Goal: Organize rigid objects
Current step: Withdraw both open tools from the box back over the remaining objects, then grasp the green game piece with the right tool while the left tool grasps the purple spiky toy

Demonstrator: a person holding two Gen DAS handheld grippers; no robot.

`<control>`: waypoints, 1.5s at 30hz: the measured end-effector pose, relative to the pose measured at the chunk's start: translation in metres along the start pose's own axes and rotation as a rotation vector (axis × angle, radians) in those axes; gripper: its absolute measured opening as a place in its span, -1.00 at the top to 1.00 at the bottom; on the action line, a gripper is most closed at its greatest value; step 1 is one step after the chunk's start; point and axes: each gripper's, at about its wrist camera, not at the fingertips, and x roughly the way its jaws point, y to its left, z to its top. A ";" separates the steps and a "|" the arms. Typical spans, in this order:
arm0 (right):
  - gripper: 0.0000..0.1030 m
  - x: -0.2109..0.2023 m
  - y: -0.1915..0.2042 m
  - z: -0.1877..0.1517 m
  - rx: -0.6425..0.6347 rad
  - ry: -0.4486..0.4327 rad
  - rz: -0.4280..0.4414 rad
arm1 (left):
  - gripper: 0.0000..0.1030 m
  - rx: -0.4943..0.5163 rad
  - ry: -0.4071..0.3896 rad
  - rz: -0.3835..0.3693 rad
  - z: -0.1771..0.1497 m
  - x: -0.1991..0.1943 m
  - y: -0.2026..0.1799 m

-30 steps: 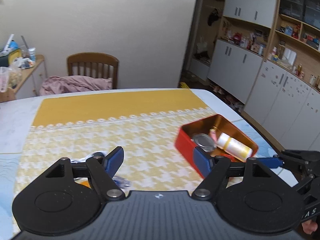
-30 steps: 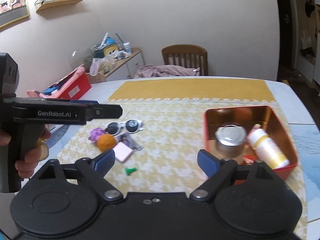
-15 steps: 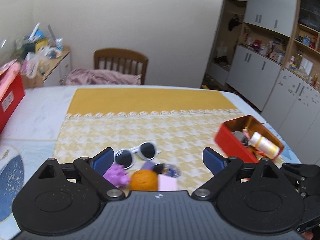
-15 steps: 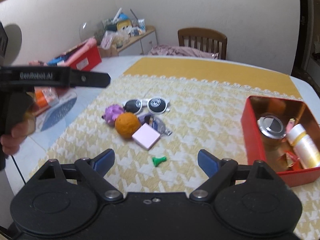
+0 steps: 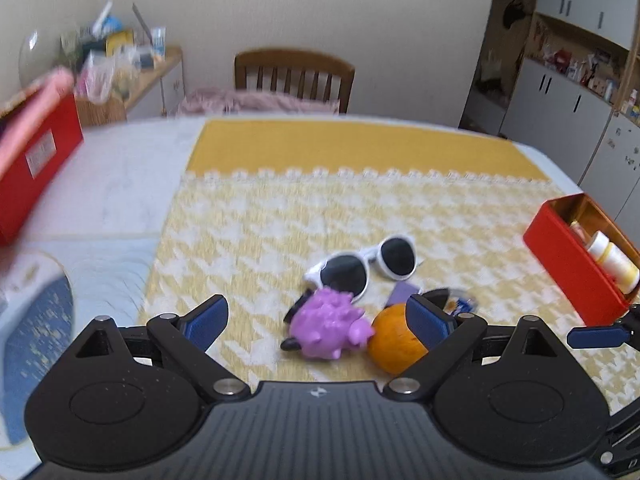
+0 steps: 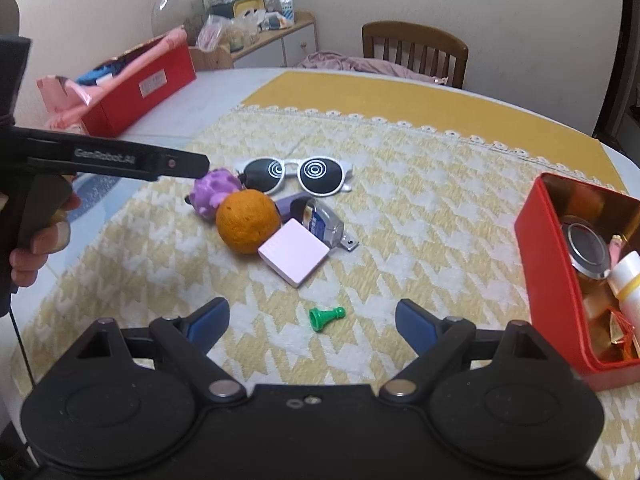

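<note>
A cluster lies on the yellow cloth: white sunglasses point(image 6: 294, 173), a purple toy point(image 6: 211, 193), an orange ball point(image 6: 247, 221), a pink pad point(image 6: 294, 252), a small clear bottle point(image 6: 320, 226) and a green pawn point(image 6: 326, 317). A red tin point(image 6: 550, 280) at the right holds a metal can point(image 6: 586, 246) and a white bottle point(image 6: 626, 286). My left gripper point(image 5: 316, 322) is open and empty, just before the purple toy point(image 5: 326, 324) and the ball point(image 5: 394, 344). My right gripper point(image 6: 312, 322) is open and empty, with the pawn between its fingers' line.
A red box point(image 6: 136, 84) with pink wrapping stands on the table's left side. A wooden chair point(image 6: 414, 50) with a pink cloth stands behind the table. A cluttered side shelf point(image 6: 248, 20) is at the back left. Cupboards point(image 5: 576, 92) line the right wall.
Both grippers have swung left, away from the red tin and toward the cluster. The left one now hangs over the purple toy and ball. Both stayed open.
</note>
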 end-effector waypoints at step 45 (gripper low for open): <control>0.52 0.035 0.002 -0.008 -0.095 0.029 -0.048 | -0.12 -0.061 0.091 -0.029 -0.001 0.054 0.011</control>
